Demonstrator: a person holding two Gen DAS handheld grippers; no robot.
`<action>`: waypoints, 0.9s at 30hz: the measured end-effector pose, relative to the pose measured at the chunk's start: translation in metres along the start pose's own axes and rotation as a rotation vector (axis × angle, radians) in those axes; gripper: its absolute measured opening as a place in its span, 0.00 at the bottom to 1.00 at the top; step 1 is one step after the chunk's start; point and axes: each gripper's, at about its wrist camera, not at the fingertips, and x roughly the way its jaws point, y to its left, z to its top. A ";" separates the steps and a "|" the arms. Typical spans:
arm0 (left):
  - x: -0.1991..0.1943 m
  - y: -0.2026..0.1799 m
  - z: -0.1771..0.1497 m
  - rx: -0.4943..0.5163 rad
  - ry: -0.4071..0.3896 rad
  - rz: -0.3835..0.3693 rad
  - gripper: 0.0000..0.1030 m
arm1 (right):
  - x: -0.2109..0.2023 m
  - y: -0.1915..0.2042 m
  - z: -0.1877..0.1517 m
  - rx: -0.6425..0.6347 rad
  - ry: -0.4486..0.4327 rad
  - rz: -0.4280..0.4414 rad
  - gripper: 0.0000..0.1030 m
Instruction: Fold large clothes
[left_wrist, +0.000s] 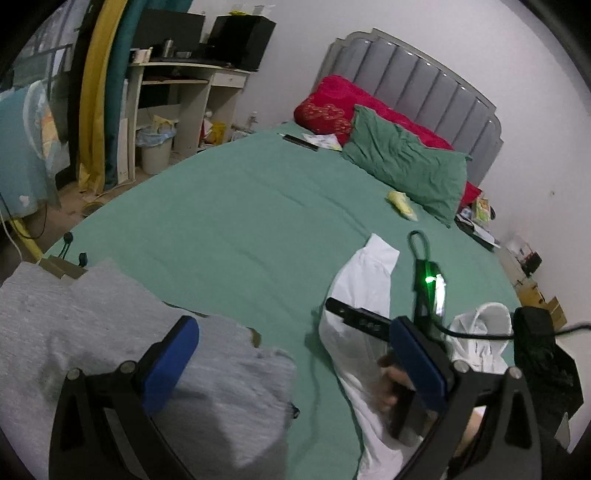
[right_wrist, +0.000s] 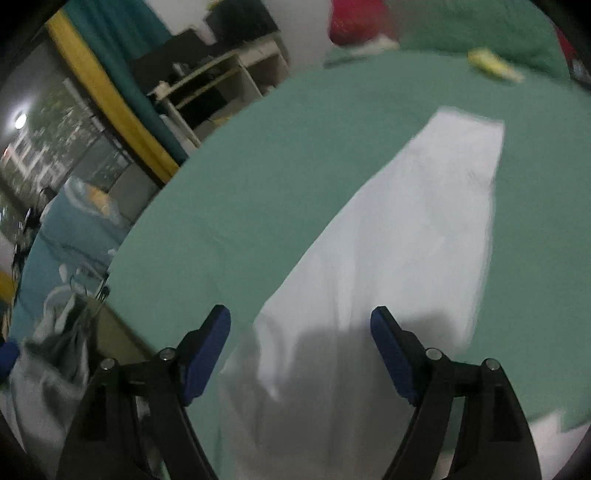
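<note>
Claws both released: left claw (left_wrist: 295, 354) over grey garment's (left_wrist: 110, 325) edge, right claw (right_wrist: 301, 347) over white garment (right_wrist: 406, 240), bare green sheet (left_wrist: 229, 206) beyond.

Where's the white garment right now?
The white garment lies on the green bedsheet, stretching ahead of the open right gripper; in the left wrist view it is lower right.

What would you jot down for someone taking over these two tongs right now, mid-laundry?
Left tongs: open, holding nothing, hovering over the grey garment at the near edge of the bed.
Right tongs: open, holding nothing, above the white garment.
White garment: stretched out on the green sheet, partly smoothed, not folded.
Grey garment: lying loose, unfolded.
Done: no finished fold visible.
Left: fold both garments.
</note>
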 end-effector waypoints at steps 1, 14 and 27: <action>0.000 0.002 0.000 -0.011 0.001 -0.003 1.00 | 0.007 0.008 -0.001 -0.050 0.009 -0.043 0.54; -0.012 -0.004 -0.004 -0.003 -0.022 -0.030 1.00 | -0.165 0.014 -0.018 -0.195 -0.205 0.181 0.01; -0.008 -0.032 -0.017 0.041 -0.005 -0.059 1.00 | -0.236 -0.124 -0.098 -0.049 -0.067 -0.449 0.58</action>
